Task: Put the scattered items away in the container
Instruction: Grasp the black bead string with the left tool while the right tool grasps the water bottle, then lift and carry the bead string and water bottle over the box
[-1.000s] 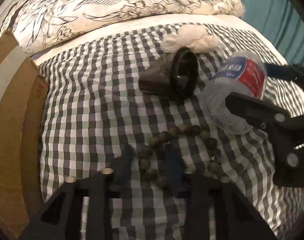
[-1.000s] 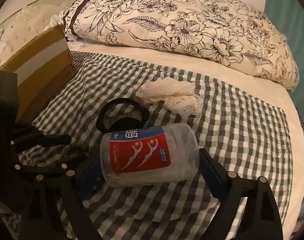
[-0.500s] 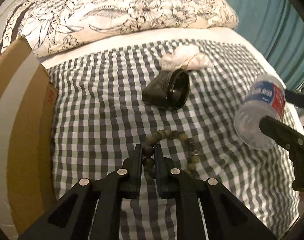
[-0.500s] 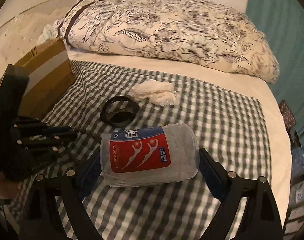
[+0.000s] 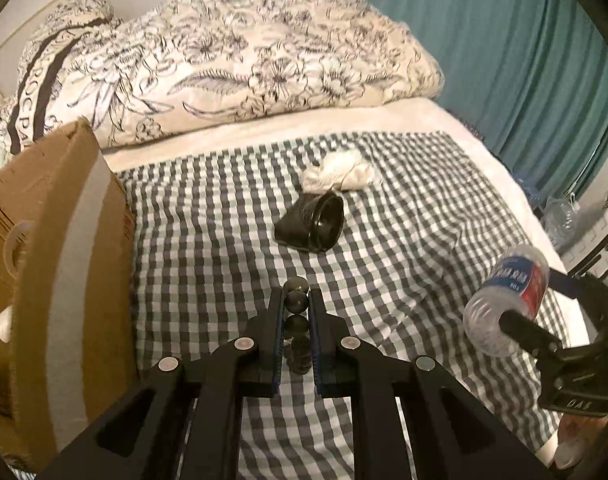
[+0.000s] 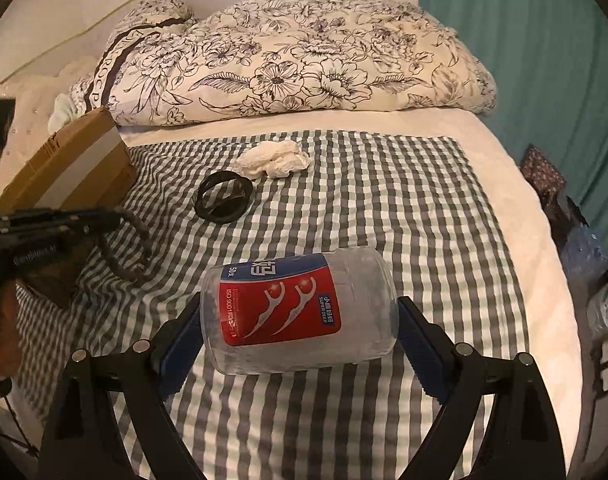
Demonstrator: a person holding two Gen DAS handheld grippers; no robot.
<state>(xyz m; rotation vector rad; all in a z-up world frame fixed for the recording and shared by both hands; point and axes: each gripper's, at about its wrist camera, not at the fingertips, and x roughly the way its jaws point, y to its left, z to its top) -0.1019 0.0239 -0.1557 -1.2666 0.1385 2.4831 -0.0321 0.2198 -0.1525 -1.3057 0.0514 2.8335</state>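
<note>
Teal curtains hang behind a bed whose near part is covered by a checked cloth; a flowered duvet is bunched at the far end.

Left tool: its jaws are nearly together, clamped on a string of dark beads. One or two beads stick out past the fingertips and the rest hang down between the fingers. In the right wrist view the bead loop dangles from that tool above the cloth, close to the box.

Right tool: its jaws stand wide, pressed on the two ends of a clear floss jar with a red and blue label. The jar lies sideways between the blue pads and is held up off the cloth. In the left wrist view it appears at the right edge, tilted.

A cardboard box sits at the left edge of the cloth, just beside the left tool; its flap stands up, and a roll of tape shows inside.

Left on the cloth are a black ring-shaped thing and, just beyond it and touching, a crumpled white cloth. Both lie well apart from the box.
</note>
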